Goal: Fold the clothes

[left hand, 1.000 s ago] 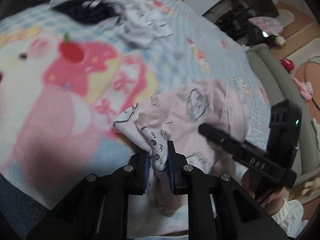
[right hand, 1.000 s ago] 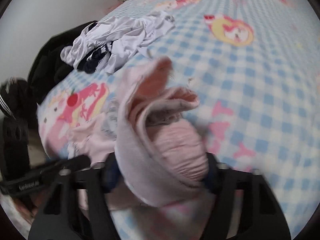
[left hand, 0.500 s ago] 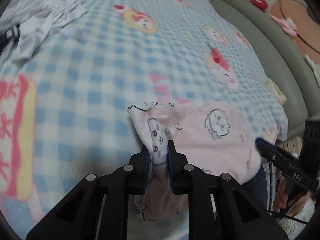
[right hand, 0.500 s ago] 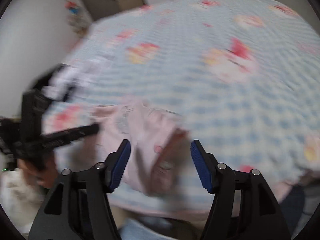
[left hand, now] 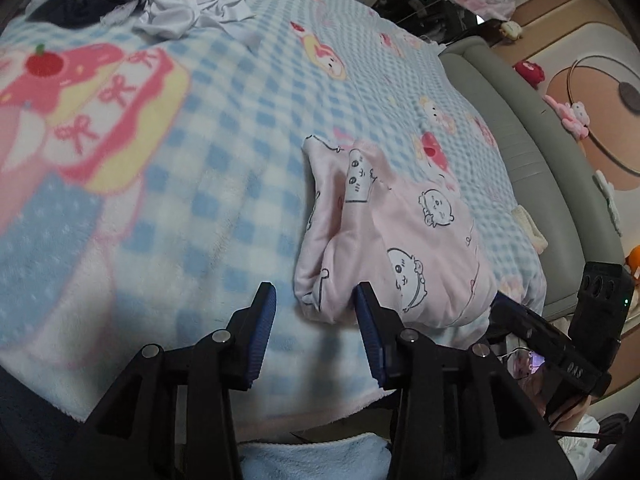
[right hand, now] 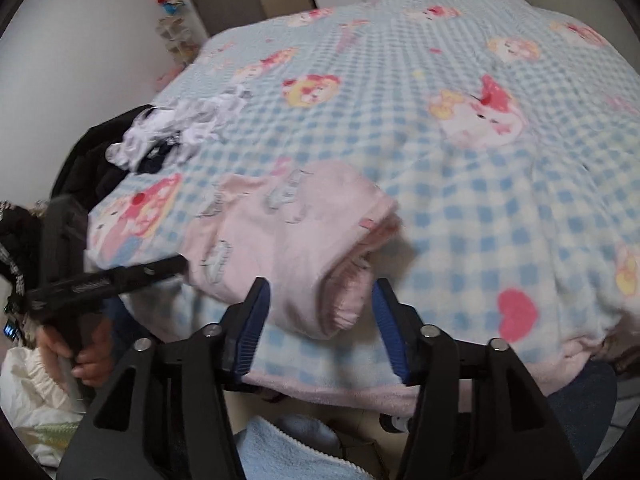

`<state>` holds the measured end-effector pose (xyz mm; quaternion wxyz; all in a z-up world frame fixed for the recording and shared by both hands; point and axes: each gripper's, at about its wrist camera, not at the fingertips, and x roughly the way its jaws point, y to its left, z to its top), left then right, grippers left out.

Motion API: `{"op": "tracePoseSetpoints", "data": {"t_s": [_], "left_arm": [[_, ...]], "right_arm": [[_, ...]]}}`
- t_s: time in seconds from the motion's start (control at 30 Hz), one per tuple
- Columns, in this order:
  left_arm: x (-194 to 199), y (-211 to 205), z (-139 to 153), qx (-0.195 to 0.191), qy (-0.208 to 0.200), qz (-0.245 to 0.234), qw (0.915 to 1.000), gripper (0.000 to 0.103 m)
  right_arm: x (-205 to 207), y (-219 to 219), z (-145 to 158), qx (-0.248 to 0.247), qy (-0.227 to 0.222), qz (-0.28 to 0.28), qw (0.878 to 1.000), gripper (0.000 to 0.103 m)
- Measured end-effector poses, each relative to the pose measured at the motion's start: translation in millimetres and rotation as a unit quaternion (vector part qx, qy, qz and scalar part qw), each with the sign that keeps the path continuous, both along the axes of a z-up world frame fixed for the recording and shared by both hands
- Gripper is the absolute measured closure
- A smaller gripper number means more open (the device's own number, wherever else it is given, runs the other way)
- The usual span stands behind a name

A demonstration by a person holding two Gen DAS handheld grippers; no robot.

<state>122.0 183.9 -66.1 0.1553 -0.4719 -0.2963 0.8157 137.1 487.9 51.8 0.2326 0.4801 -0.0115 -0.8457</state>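
Released since a second ago, the pink garment (left hand: 404,240) lies folded on the bed (left hand: 224,168); left gripper (left hand: 316,312) opening, pads apart, fabric hem just ahead. At 11 o'clock, one clothes pile (left hand: 152,4).

Right view: right gripper (right hand: 320,312) widening, cuff between pads, untouched; one hand (right hand: 80,356) at 8 o'clock.

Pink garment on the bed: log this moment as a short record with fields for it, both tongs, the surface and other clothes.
garment: pink cartoon-print garment, folded into a bundle, lying near the bed's front edge
left tongs: left tongs opening, pads clear of the cloth, nothing gripped
right tongs: right tongs opening, garment's cuff end between the pads, not pinched
surface: blue checked cartoon blanket
other clothes: white and dark pile at the far corner, unfolded
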Motion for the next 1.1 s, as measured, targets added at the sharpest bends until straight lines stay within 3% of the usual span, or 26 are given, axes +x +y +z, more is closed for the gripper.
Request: {"op": "tracePoseSetpoints", "data": {"t_s": [0.03,0.1,0.17,0.23,0.33,0.5,0.63,0.77,0.83,0.9,0.93,1.03,1.1], "left_arm": [[-1,5,0,0.000,0.001,-0.003,1.0000,0.062],[-2,13,0,0.001,0.000,-0.013,0.9999,0.075],[-2,20,4,-0.012,0.002,-0.020,0.9997,0.084],[1,23,12,-0.025,0.015,-0.019,0.9994,0.088],[4,24,27,-0.045,0.032,-0.009,0.9984,0.090],[9,25,41,-0.080,0.041,-0.010,0.9959,0.091],[12,25,26,-0.100,0.015,-0.018,0.9948,0.091],[18,8,13,-0.149,-0.019,0.015,0.9885,0.103],[24,-15,7,-0.094,-0.031,0.031,0.9946,0.103],[31,-25,18,-0.049,-0.006,0.020,0.9986,0.102],[33,-27,24,-0.032,0.007,0.010,0.9994,0.098],[32,-9,37,-0.017,0.034,-0.033,0.9987,0.049],[31,6,38,-0.009,0.040,-0.049,0.9980,0.049]], "right_arm": [[1,-5,-5,0.011,-0.007,0.015,1.000,0.043],[1,-16,-18,0.053,-0.007,0.029,0.998,0.044],[0,-18,-29,0.059,-0.006,0.028,0.998,0.063],[-6,-12,-33,0.033,-0.017,0.009,0.999,0.070],[-8,-11,-18,0.030,0.009,0.006,0.999,0.079],[-10,-26,6,0.060,0.049,0.016,0.997,0.083],[-20,-19,-10,0.057,0.030,0.005,0.998,0.085],[-21,-9,-20,0.068,0.022,-0.009,0.997,0.085],[-24,2,-22,0.083,0.022,-0.030,0.996,0.085],[-25,10,-19,0.057,0.002,-0.020,0.998,0.084],[-23,10,-14,0.044,0.002,-0.006,0.999,0.082],[-15,-1,-7,0.052,0.020,0.012,0.998,0.077],[-16,-2,-12,0.045,0.003,0.005,0.999,0.070]]}}
